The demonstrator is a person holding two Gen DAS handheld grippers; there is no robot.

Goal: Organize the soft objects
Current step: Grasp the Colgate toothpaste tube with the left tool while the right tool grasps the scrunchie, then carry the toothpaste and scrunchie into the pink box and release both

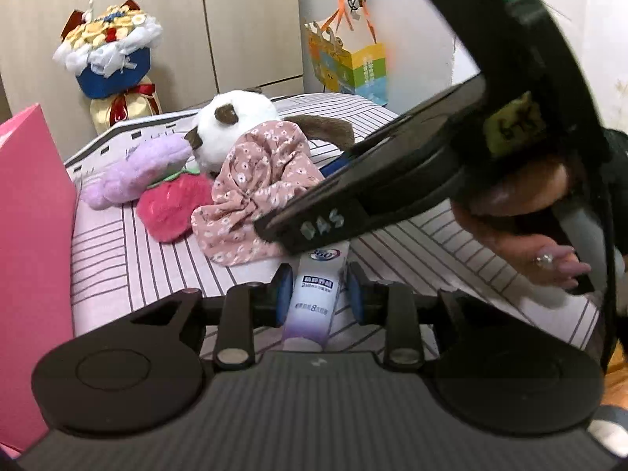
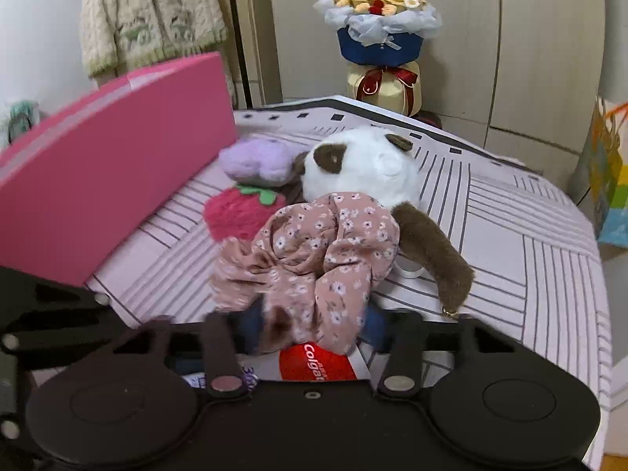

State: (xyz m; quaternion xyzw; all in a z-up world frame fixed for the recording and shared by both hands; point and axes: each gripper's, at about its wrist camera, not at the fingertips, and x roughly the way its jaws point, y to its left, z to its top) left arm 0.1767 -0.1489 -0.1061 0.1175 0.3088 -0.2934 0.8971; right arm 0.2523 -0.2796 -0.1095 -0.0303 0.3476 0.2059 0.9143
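Note:
On the striped table lie a floral pink cloth (image 1: 255,192) (image 2: 314,251), a white-and-brown plush dog (image 1: 231,125) (image 2: 365,165), a purple plush (image 1: 137,172) (image 2: 259,159) and a red strawberry plush (image 1: 172,206) (image 2: 239,214). My left gripper (image 1: 316,294) is shut on a white toothpaste tube (image 1: 314,302). My right gripper (image 2: 310,329), seen from outside in the left wrist view (image 1: 392,196), closes on the cloth's near edge above the tube's red Colgate end (image 2: 314,363).
A pink box (image 1: 31,235) (image 2: 98,180) stands at the table's left edge. A flower bouquet (image 1: 110,51) (image 2: 378,31) stands behind the table. A colourful paper bag (image 1: 349,62) hangs on the right. A knitted sweater (image 2: 149,15) hangs far left.

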